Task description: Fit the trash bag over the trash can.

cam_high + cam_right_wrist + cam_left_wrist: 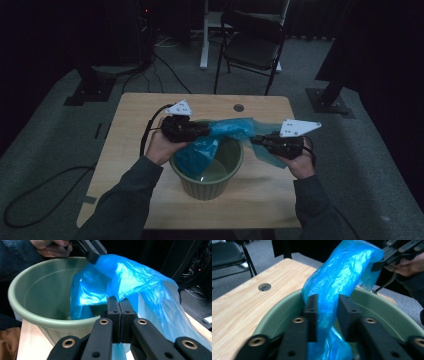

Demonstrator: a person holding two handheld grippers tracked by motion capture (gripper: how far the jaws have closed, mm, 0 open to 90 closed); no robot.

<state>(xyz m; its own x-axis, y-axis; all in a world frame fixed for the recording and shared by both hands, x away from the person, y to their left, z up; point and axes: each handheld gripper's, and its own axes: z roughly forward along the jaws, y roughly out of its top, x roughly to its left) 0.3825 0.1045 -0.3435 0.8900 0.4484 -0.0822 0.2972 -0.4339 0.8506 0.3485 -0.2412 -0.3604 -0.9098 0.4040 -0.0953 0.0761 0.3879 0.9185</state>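
Observation:
A blue plastic bag (230, 129) stretches between both grippers over a green round bin (235, 165) on the wooden table (135, 125). My left gripper (202, 131) is over the bin's far left rim. In the left gripper view its jaws (327, 300) press on a bunched fold of the bag (342, 272), which hangs down into the bin (387, 305). My right gripper (255, 141) is at the bin's right rim. In the right gripper view its jaws (120, 300) meet on a thin edge of the bag (140, 277), beside the bin (37, 290).
A black folding chair (252, 42) stands behind the table. A round cable hole (238, 107) sits near the table's far edge. Dark stand bases (330, 100) and cables (35, 195) lie on the grey floor around the table.

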